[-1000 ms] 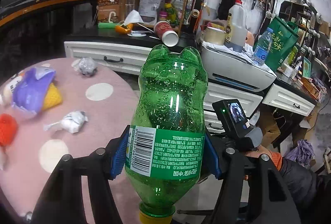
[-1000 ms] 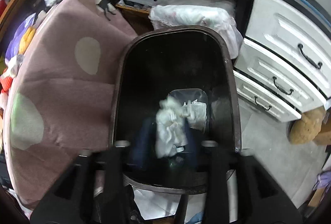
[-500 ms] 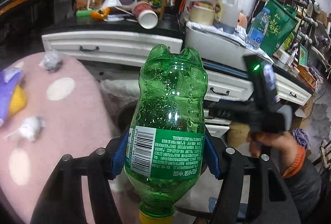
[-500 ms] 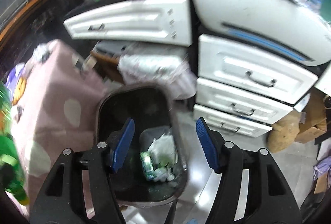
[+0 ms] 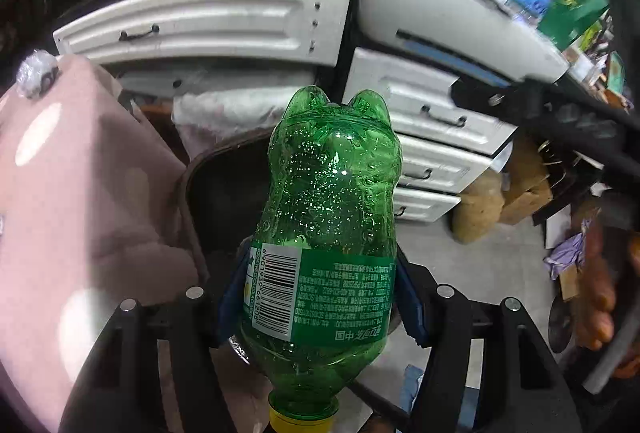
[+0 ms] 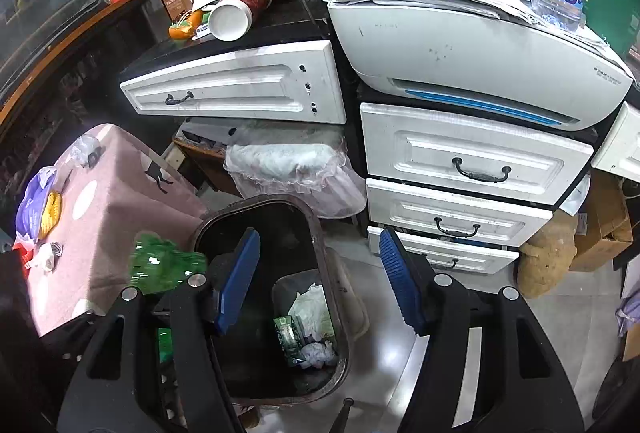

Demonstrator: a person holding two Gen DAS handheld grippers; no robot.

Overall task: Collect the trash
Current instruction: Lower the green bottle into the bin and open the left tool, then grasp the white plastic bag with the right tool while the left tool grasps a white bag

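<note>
Left tongs [image 5: 320,303] pinch the empty green bottle [image 5: 326,233] at its label, over the bin [image 6: 280,297] rim at 9 o'clock; judged light, crushable, slippery; right tongs [image 6: 318,281] spread, empty.

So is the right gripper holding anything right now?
No, the right gripper is open with nothing between its jaws, above the trash bin.
</note>
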